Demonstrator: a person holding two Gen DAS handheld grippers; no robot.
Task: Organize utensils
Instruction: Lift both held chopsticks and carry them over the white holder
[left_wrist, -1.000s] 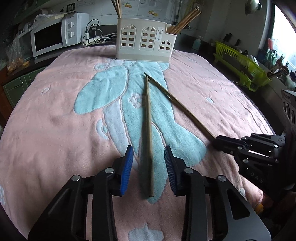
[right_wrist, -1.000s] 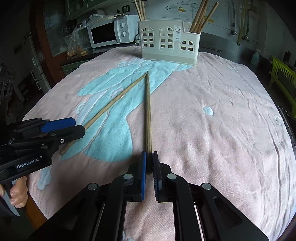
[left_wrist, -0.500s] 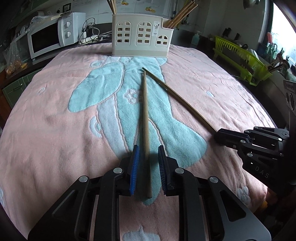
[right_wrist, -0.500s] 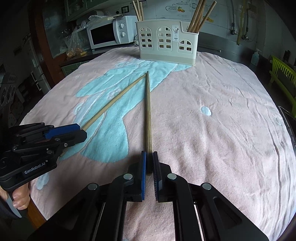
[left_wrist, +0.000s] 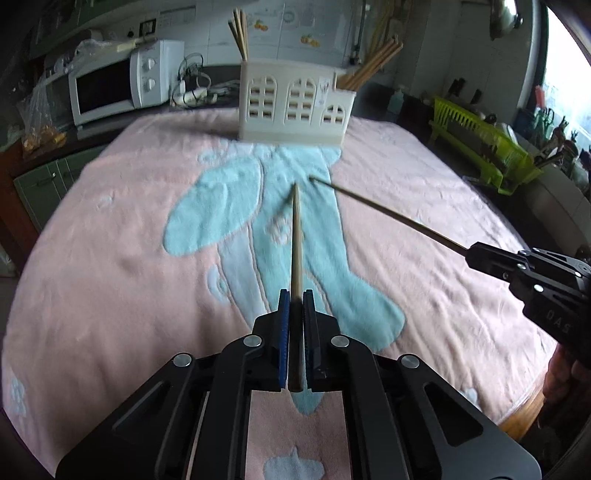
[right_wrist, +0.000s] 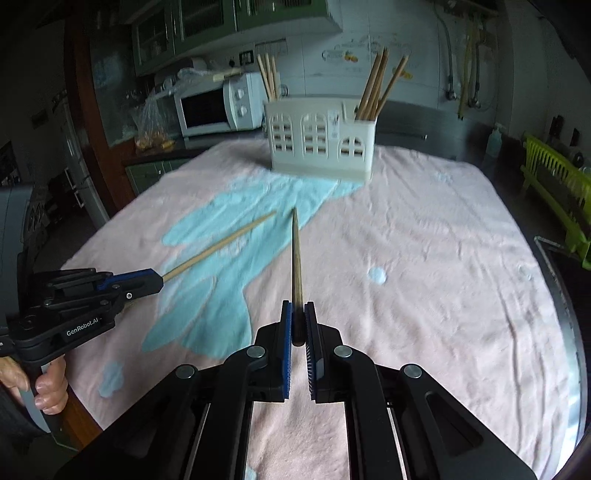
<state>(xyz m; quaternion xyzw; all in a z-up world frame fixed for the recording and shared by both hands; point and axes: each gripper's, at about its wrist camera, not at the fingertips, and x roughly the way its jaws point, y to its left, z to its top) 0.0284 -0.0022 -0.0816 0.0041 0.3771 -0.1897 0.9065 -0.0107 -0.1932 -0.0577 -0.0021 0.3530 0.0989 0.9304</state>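
Both tools are gripping now. The left tool (left_wrist: 294, 295) has just been closing, and its blue pads (left_wrist: 283, 332) are pressed together on the thick end of a light chopstick (left_wrist: 296, 236), which runs straight out ahead with its thin tip over the blue pattern of the pink towel (left_wrist: 110, 258). Over in the right wrist view, the right tool (right_wrist: 298, 308) is pinching a darker chopstick (right_wrist: 295, 258) by its end, the stick pointing forward toward the holder. Each tool shows up in the other's camera too: from the right side, the left one sits low at the left edge with its chopstick angling up and to the right, a hand (right_wrist: 44, 387) wrapped around its grip. The two thin tips sit near each other but apart. At the far edge of the towel stands the cream utensil holder (left_wrist: 295, 107) with arched window cut-outs, more chopsticks (right_wrist: 373, 88) standing upright in its end compartments. A white microwave (left_wrist: 122, 81) sits behind on the left, a lime-green dish rack (left_wrist: 480, 147) off to the right.
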